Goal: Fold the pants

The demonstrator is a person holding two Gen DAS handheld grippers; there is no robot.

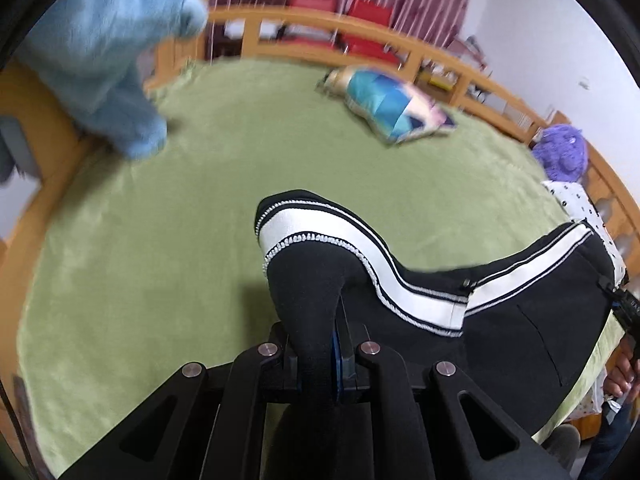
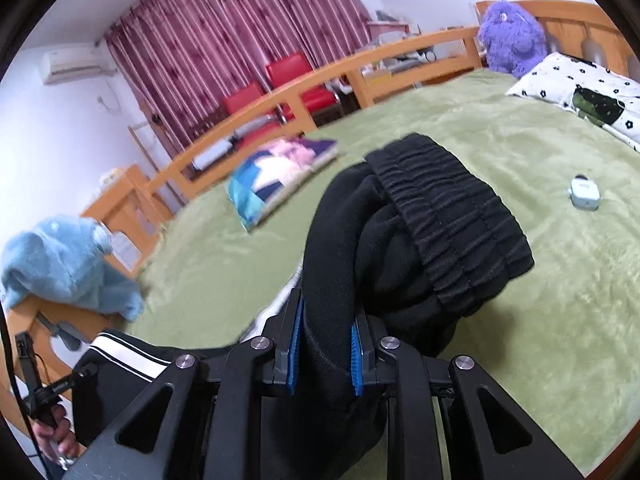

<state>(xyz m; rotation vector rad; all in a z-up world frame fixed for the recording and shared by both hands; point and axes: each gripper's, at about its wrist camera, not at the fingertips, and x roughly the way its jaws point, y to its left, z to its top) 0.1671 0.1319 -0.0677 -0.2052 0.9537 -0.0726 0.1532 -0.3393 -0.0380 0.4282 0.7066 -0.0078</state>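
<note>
Both pant [image 1: 400, 280] ends bunched, pillow [image 1: 384, 104] blurred

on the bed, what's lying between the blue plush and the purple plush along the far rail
A colourful patchwork cushion lies on the green blanket between the blue plush and the purple plush; the right wrist view shows it.

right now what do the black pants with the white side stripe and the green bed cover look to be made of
Black pants with white side stripe: soft matte knit, probably jersey or fleece; the ribbed, gathered waistband suggests elastic, and the stripe looks like woven tape.
Green bed cover: plush short-pile fabric, likely fleece, judging by its fuzzy, mottled sheen.
</note>
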